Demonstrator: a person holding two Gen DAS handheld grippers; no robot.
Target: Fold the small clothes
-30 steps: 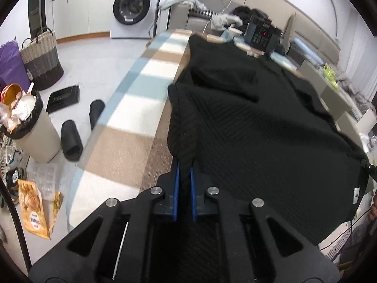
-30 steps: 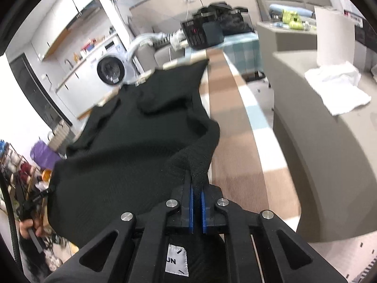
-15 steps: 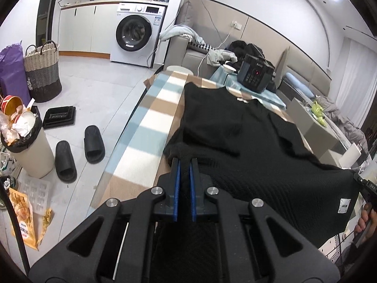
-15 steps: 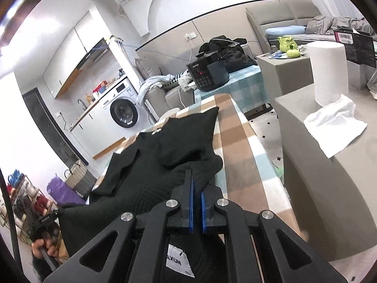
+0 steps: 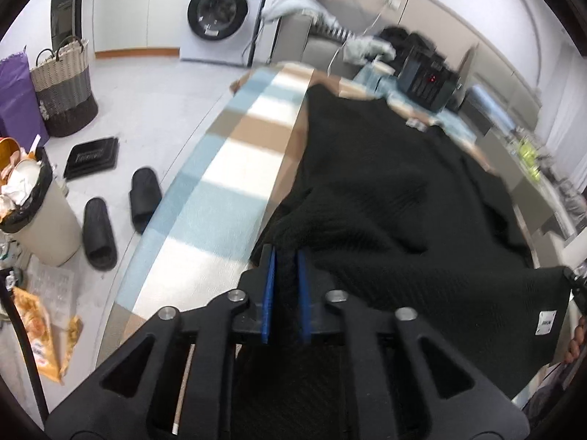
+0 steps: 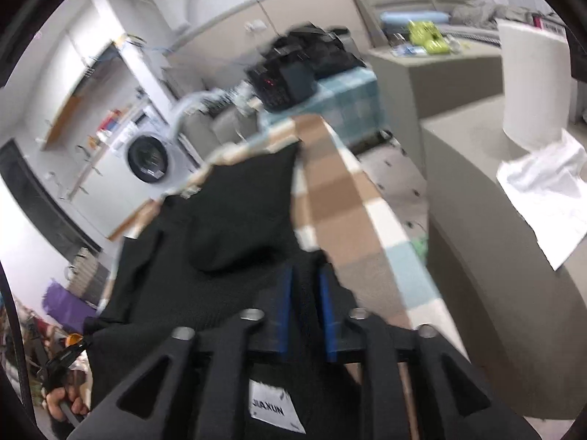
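Sweater (image 5: pixel 396 198) btwn both opening jaws

garment (image 5: pixel 385 201) lies on table (image 5: pixel 227 168); slippers (image 5: pixel 121 216) left, on floor.

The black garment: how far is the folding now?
Done: the black garment lies on the checked table, its near edge brought over. In hand: both grippers, left and right, have just been opening; cloth is still between the blue pads. Left: pull clear, then further folds.
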